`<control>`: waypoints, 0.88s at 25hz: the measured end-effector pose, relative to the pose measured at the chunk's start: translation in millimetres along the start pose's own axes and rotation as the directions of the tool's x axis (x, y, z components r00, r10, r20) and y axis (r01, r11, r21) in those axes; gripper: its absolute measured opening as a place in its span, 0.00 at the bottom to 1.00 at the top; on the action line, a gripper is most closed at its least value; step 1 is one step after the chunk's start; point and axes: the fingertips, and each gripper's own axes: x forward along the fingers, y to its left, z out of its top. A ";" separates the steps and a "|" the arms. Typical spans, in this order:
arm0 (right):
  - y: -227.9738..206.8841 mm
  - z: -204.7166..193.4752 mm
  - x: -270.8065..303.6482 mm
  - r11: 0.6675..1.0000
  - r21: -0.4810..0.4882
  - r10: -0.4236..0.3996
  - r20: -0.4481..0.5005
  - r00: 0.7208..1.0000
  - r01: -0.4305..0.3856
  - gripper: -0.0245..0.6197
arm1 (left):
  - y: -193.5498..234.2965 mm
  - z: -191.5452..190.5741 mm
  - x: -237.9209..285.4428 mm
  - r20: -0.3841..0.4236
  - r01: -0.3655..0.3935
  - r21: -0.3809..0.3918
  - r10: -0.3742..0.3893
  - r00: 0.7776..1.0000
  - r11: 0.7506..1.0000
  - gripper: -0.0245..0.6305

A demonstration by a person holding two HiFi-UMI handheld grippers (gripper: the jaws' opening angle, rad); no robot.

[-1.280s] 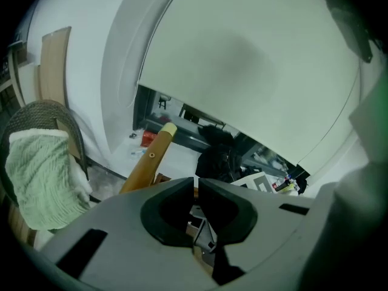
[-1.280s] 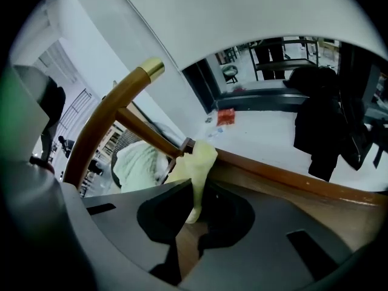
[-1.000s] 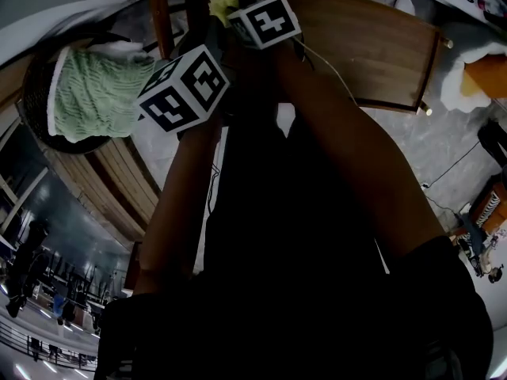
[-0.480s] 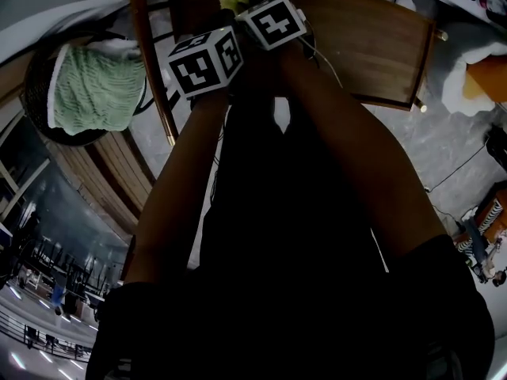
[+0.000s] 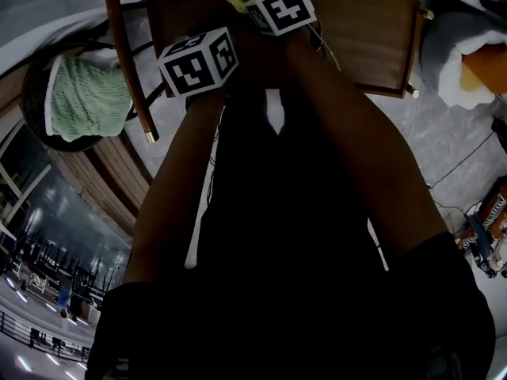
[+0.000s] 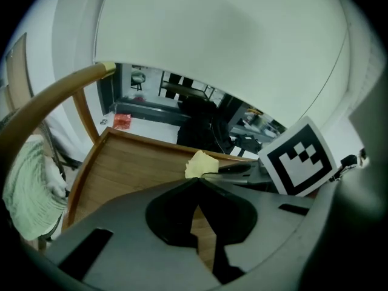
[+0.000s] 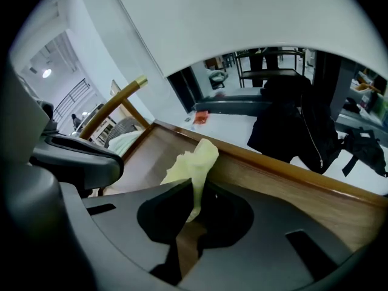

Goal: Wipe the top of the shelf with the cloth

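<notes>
Grey left tool [image 6: 196, 184], grey right tool [image 7: 191, 193], black-and-white marker cubes [image 5: 198, 60], white cable [image 5: 326, 47], dark clothing [image 5: 301, 291]

A pale wall [image 6: 230, 41] meets a grey floor [image 5: 444, 141], with a black coat [image 7: 291, 120] beyond.

head view: high, steeply down | both gripper views: low, close, forward along jaws | shared: shelf [image 5: 364, 38] top, cloth [image 7: 194, 159]

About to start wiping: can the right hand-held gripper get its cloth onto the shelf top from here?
Probably yes. The right hand-held gripper, shut on the yellow cloth, is over the shelf top, whose wood looks bare ahead of it; the left hand-held gripper sits aside.
</notes>
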 end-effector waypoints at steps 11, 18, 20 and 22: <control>-58.6 -27.6 -39.5 0.998 0.060 -0.029 0.003 1.000 0.029 0.10 | -50.5 -9.6 18.7 -0.020 0.029 0.022 -0.029 0.999 0.999 0.05; -92.4 -44.6 -64.5 0.995 0.084 -0.051 0.015 0.999 0.049 0.10 | -90.3 -8.5 30.6 -0.019 0.060 0.058 -0.059 0.998 0.997 0.05; -102.4 -49.1 -71.7 0.994 0.088 -0.062 0.021 0.998 0.060 0.10 | -99.5 -9.7 33.7 -0.022 0.068 0.065 -0.066 0.998 0.996 0.05; -113.1 -54.3 -79.1 0.993 0.089 -0.075 0.026 0.997 0.073 0.10 | -107.5 -11.7 37.2 -0.028 0.074 0.069 -0.072 0.997 0.995 0.05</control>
